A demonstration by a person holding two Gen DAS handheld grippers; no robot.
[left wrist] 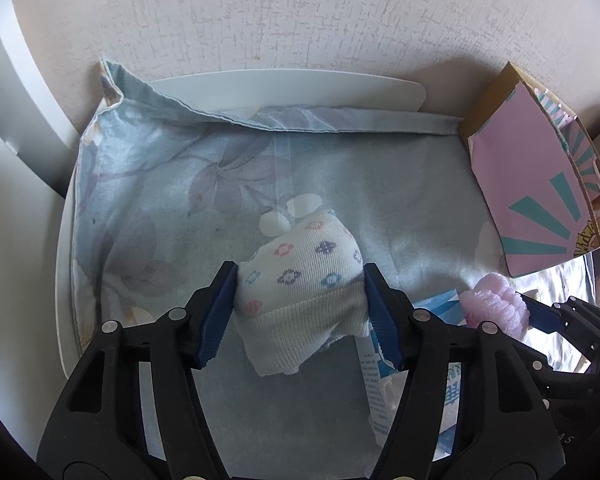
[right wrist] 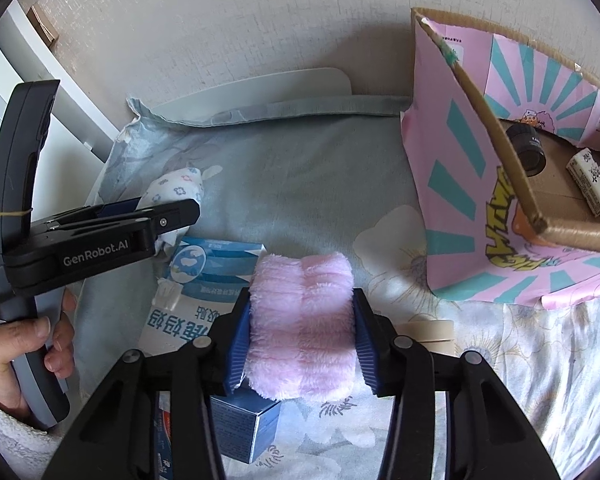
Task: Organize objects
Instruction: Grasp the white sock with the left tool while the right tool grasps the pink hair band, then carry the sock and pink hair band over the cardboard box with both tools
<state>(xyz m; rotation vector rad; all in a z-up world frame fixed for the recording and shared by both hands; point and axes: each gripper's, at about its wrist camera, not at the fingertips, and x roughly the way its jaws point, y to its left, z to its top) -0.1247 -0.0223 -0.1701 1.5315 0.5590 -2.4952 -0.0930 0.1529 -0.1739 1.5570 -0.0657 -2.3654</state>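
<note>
Two soft, light bundles: left gripper (left wrist: 300, 292) squeezes the patterned sock roll (left wrist: 300, 276) mid-body; right gripper (right wrist: 300, 340) pinches the fluffy pink cloth (right wrist: 302, 320) likewise.

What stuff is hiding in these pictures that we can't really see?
- Right wrist view: the blue box is mostly covered by the pink fluffy cloth in the right tongs.
- Right wrist view: the cardboard box runs off the right edge; its wall hides part of the inside.
- Left wrist view: the patterned sock in the left tongs covers the bedding beneath.
</note>
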